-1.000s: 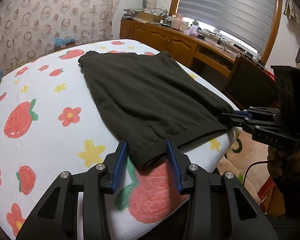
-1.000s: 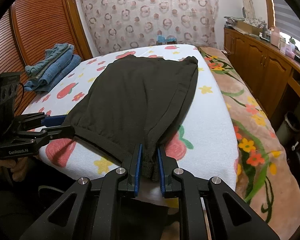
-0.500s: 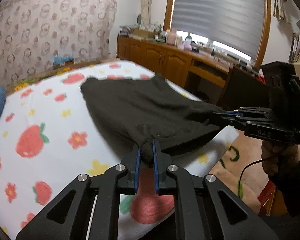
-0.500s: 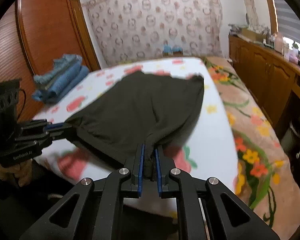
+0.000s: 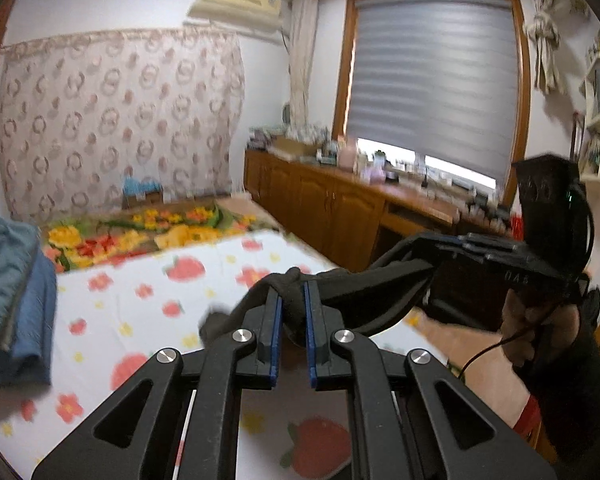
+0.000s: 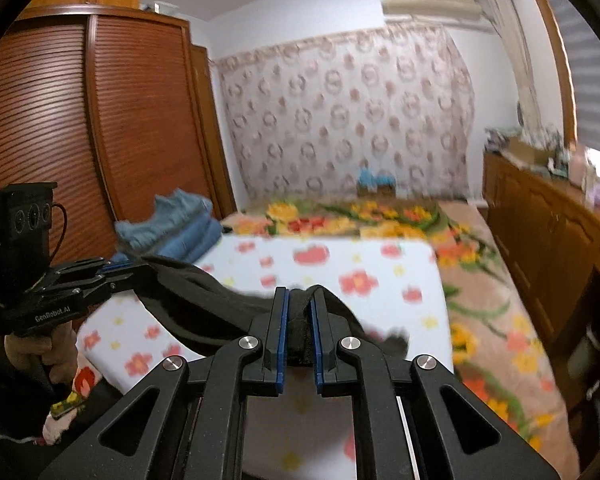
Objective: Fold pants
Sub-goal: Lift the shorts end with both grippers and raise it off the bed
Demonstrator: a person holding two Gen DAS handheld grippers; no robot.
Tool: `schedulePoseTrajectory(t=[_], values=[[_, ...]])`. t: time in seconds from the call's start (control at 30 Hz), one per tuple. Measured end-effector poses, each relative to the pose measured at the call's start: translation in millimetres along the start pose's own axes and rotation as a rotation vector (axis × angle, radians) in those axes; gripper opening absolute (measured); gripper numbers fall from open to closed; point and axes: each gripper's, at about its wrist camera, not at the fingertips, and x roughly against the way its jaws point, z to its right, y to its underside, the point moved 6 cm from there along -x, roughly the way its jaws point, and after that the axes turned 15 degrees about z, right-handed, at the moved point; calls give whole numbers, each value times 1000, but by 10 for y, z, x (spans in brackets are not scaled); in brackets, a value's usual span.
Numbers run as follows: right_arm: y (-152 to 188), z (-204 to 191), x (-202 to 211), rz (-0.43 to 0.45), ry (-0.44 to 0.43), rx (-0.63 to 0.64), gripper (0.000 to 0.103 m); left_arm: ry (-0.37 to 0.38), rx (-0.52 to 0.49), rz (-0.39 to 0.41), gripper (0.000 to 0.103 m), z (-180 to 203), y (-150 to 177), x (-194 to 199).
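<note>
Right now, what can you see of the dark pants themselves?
The pants are dark, soft knit-looking fabric, lifted off the strawberry-print sheet. The left gripper and right gripper each pinch a bunched edge between blue pads; cloth sags in a band between them. Most hangs below view, blurred, so legs and waistband can't be told apart.

pants [image 5: 364, 292] hang between both grippers above the bed [image 5: 148, 304] (folded jeans [image 6: 172, 228] at its left edge).

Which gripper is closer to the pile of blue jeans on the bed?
Left. The left gripper holds the pants on the side toward the jeans; the right gripper holds them farther off, toward the cabinet side.
</note>
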Motion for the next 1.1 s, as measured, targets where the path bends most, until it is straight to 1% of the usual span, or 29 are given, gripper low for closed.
schedulePoseTrajectory(t=[0.03,0.07,0.13,0.2,0.3,0.4,0.5,0.6,0.7,0.77,0.83,0.87,0.97,1.0,1.07,1.1], values=[[-113,-51,-19,15,-17,8,10,-7,-4,11,11,-28,-66,21],[-141,-74,0,21,-32,9,10,-18,-16,32,11,-61,-169,69],[-307,-148,-36,48,-64,6,10,-36,-34,55,11,-111,-291,115],[-432,-217,-107,67,-80,27,10,-56,-50,71,11,-204,-411,134],[-521,-245,-257,70,-106,38,10,-91,-58,78,11,-412,-482,78],[-562,-236,-571,55,-125,59,9,-126,-67,73,11,-665,-516,-45],[-612,-205,-997,37,-135,68,9,-159,-48,70,11,-958,-601,-215],[-800,-167,-1306,51,-122,101,9,-199,-57,88,11,-1200,-775,-388],[-988,-163,-1653,74,-98,117,9,-209,-89,105,10,-1283,-946,-464],[-1060,-181,-1795,87,-79,135,8,-207,-127,108,10,-1289,-994,-477],[-986,-199,-1903,71,-85,125,8,-205,-146,93,11,-1281,-921,-454],[-839,-232,-1940,56,-87,110,8,-204,-149,77,11,-1304,-840,-452],[-490,-256,-2056,-25,-97,82,8,-206,-125,6,10,-1396,-480,-456],[-342,-284,-2100,-59,-96,90,8,-205,-119,-7,11,-1409,-400,-451],[-156,-324,-2159,-102,-94,95,8,-200,-102,-36,10,-1442,-191,-424],[-54,-343,-2178,-127,-93,90,8,-198,-95,-47,11,-1442,-143,-410]])
